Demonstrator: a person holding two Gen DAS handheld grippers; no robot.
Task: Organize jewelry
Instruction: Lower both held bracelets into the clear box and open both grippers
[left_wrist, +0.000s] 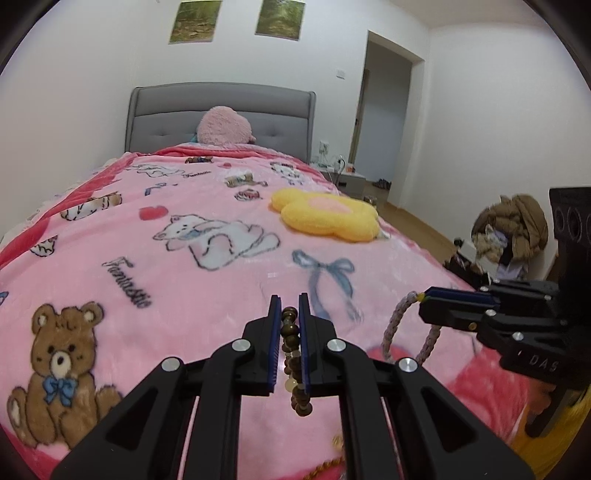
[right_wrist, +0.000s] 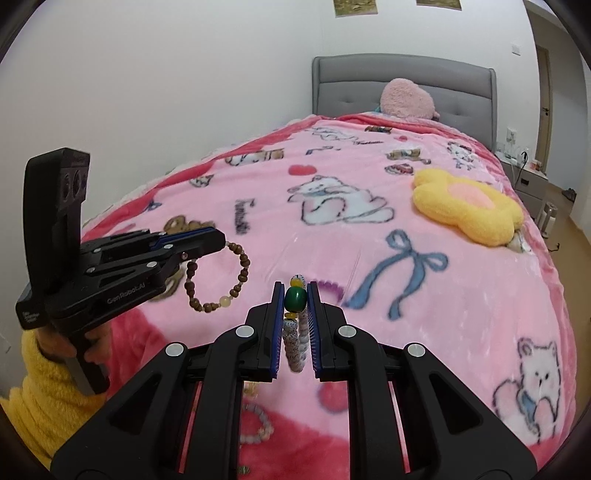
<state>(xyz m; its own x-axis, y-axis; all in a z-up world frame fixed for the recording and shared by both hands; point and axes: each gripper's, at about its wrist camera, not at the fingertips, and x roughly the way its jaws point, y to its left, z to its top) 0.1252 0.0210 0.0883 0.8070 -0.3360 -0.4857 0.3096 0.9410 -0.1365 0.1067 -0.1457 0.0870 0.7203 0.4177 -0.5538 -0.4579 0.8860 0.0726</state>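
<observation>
My left gripper (left_wrist: 289, 308) is shut on a brown wooden bead bracelet (left_wrist: 291, 354) and holds it above the pink blanket; the bracelet hangs as a loop in the right wrist view (right_wrist: 236, 284) below that gripper (right_wrist: 221, 239). My right gripper (right_wrist: 295, 295) is shut on a speckled white bead bracelet with a green bead (right_wrist: 295, 299); in the left wrist view it (left_wrist: 424, 301) shows as a pale loop (left_wrist: 393, 330). More jewelry lies on the blanket below: a pale bead bracelet (right_wrist: 258, 424), a purple piece (right_wrist: 332, 286) and a gold chain (left_wrist: 328, 465).
The bed is covered by a pink cartoon blanket (left_wrist: 166, 288). A yellow flower cushion (left_wrist: 327, 214) lies on its right side, a pink plush (left_wrist: 223, 125) at the grey headboard. A pile of clothes (left_wrist: 513, 229) sits on the floor at right.
</observation>
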